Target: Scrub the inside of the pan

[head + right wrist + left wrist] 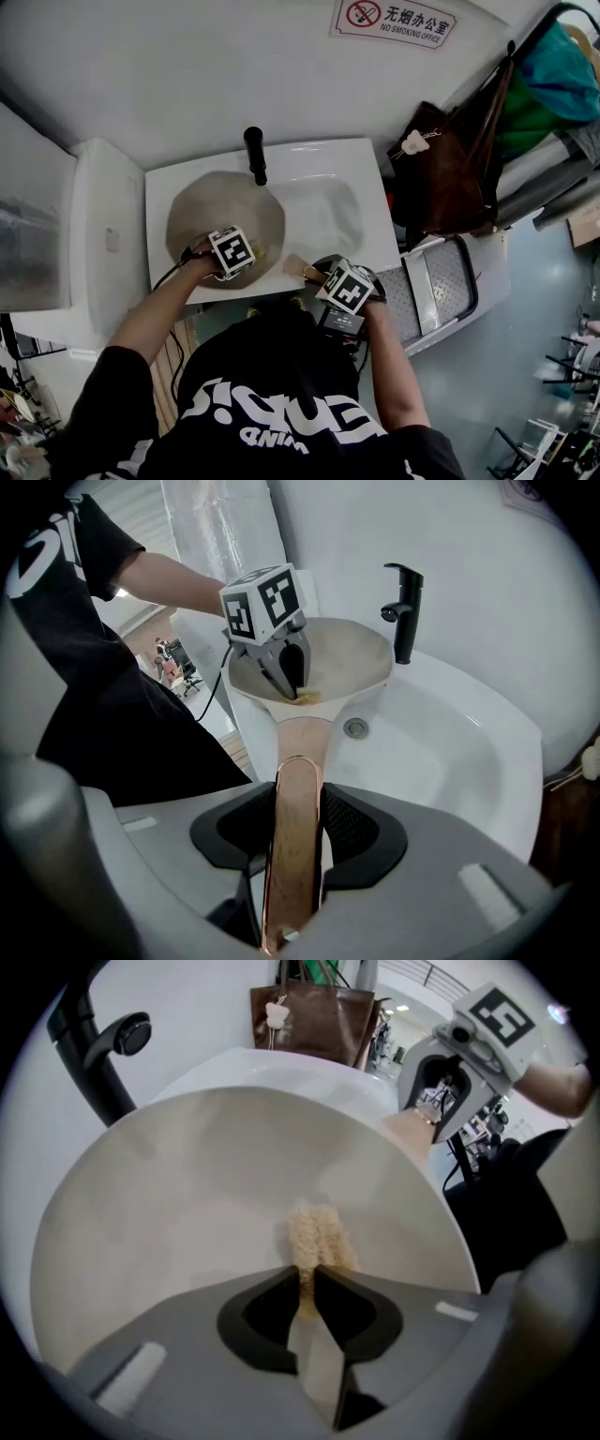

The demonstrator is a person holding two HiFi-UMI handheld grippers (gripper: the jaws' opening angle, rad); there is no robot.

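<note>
At the white sink (pixel 323 211), my left tool (pixel 307 1279) has its jaws nearly together, nipping a tuft of beige scouring pad (pixel 315 1234) against the inner wall of the pan (pixel 187 1204). My right tool (pixel 298 808) is clamped across the pan's glossy copper-toned handle (pixel 300 752). The pan lies tilted in the basin's left side, mouth toward me and far rim near the black tap (pixel 403 607).

The risks, as I judge them: only a thin edge of the pad sits between the left jaws, so a hard sideways stroke could tear it free. The handle looks smooth and rounded, so downward pressure from scrubbing could roll it in my right grip and tip the pan. A long stroke toward the far rim might knock the tap.

In the head view, the marker cube covers my left tool's tips and the pad. No view shows where the pan's underside rests. Against the pale lining, I cannot tell what residue remains.
</note>
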